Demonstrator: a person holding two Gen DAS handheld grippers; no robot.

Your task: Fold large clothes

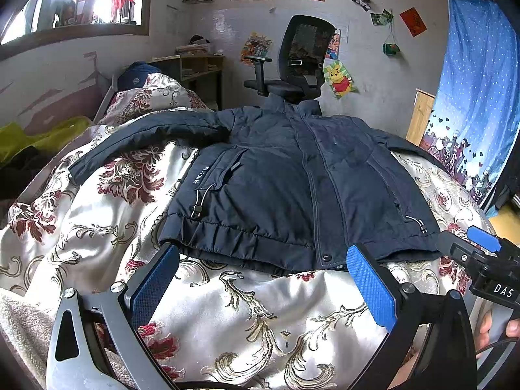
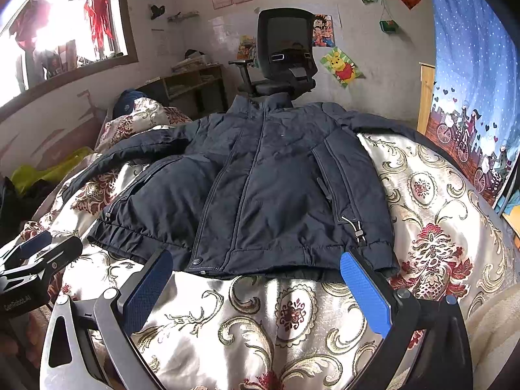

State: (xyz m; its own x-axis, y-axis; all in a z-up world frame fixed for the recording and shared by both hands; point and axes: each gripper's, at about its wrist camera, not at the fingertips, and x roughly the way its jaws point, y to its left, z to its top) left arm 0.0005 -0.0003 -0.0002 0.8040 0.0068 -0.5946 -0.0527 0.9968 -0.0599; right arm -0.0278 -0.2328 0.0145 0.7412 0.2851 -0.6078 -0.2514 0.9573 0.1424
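Note:
A dark navy padded jacket (image 1: 286,178) lies flat and zipped, front up, on the floral bedspread (image 1: 247,318), collar away from me, sleeves spread to both sides. It also shows in the right wrist view (image 2: 269,188). My left gripper (image 1: 261,256) is open and empty, just short of the jacket's hem. My right gripper (image 2: 255,260) is open and empty, also just short of the hem. The right gripper shows at the right edge of the left wrist view (image 1: 481,253); the left gripper shows at the left edge of the right wrist view (image 2: 42,253).
A black office chair (image 1: 295,61) stands behind the bed against the wall. A wooden shelf (image 1: 195,68) is at the back left, a blue curtain (image 1: 477,91) hangs on the right. Yellow-green cloth (image 1: 35,139) lies at the bed's left side.

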